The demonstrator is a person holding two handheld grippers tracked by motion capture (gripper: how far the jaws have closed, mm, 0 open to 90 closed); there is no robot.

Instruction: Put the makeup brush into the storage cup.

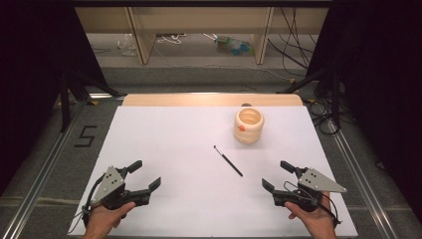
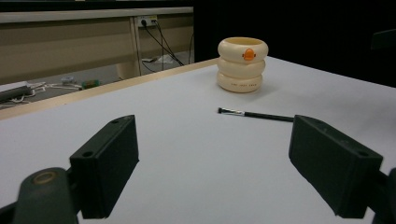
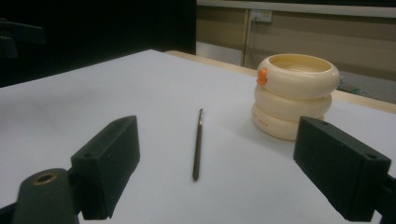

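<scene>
A thin black brush [image 1: 228, 161] lies flat on the white table [image 1: 164, 144], near its middle; it also shows as the brush [image 2: 256, 114] and the brush [image 3: 198, 144] in the gripper views. Behind it stands a cream ribbed cup [image 1: 249, 125] with an orange spot, seen too as the cup [image 2: 242, 64] and the cup [image 3: 295, 95]. My left gripper [image 1: 148, 174] rests at the front left, open and empty. At the front right, my right gripper [image 1: 276, 175] is open and empty as well. Both point toward the table's middle, well short of the brush.
The table's wooden far edge [image 1: 211, 99] borders a floor with cables and wooden shelf legs [image 1: 142, 37]. Dark curtains flank both sides. A metal rail [image 1: 45, 164] runs along the left, with a "5" marked on the floor.
</scene>
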